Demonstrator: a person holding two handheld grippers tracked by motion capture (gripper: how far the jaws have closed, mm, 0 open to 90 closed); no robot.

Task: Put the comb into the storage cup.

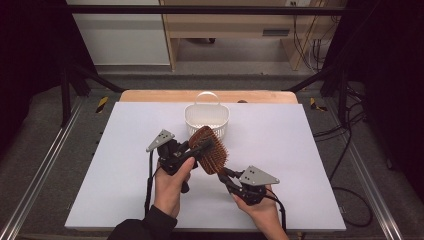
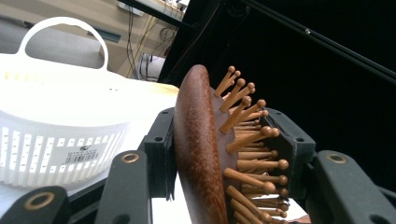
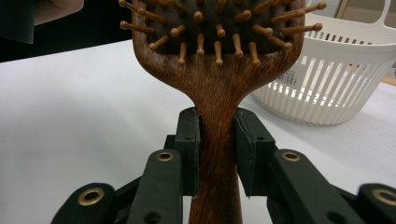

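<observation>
A wooden paddle hairbrush (image 1: 210, 150) is held above the white bench (image 1: 300, 150), just in front of the white plastic basket (image 1: 207, 120), which stands near the far edge of the bench with its handle upright. Both grippers have hold of the brush.

The left gripper (image 1: 197, 150), on the near left of the basket, has its jaws pinching the brush head: in the left gripper view one jaw lies against the smooth brown back of the hairbrush (image 2: 198, 149) and the other presses on the ball-tipped wooden pins. The basket (image 2: 56, 135) sits just beyond that gripper's left jaw.

The right gripper (image 1: 227, 175), nearer the person than the basket and a little to its right, has its jaws pinching the brush handle. In the right gripper view the two jaws close on either side of the narrow neck of the hairbrush (image 3: 217, 107), just below the pin pad, with the pins facing the camera. The basket (image 3: 327, 79) stands behind the brush head, to its right, resting on the bench (image 3: 84, 102).
</observation>
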